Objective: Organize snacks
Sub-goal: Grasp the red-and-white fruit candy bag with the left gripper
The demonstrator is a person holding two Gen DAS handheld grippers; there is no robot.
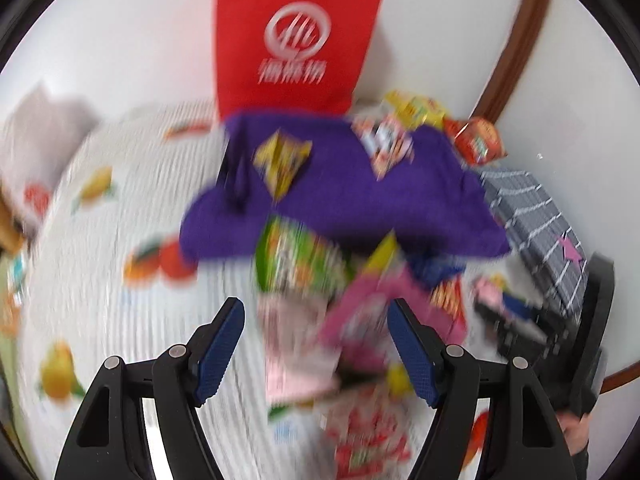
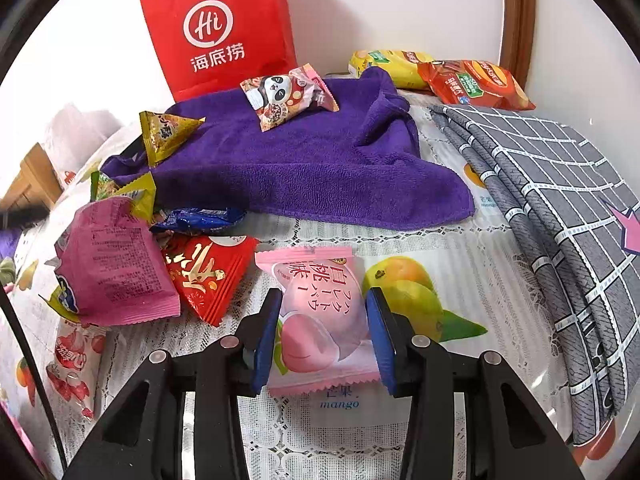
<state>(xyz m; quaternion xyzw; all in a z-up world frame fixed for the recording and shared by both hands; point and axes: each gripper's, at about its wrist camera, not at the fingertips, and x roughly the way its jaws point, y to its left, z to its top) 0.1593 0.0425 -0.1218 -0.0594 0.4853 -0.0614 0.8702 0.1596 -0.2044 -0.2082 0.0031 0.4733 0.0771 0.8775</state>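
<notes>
The right gripper (image 2: 324, 336) pinches a pink peach-flavour snack packet (image 2: 320, 320) on the fruit-print tablecloth (image 2: 460, 280) — in front of the purple towel (image 2: 304, 168). The left gripper (image 1: 316, 348) hangs spread above blurred snack packets (image 1: 340, 320) — holding nothing.

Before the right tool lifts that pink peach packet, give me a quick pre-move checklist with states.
1. Right tool shut on the pink peach packet: ok.
2. Both pads on the packet's sides: ok.
3. Packet clear of the red triangular snack: ok, a gap shows.
4. Red bag upright behind the purple towel: ok.
5. Bag mouth open: cannot tell, cropped.
6. Left tool open, nothing gripped: ok, though the view is blurred.
</notes>
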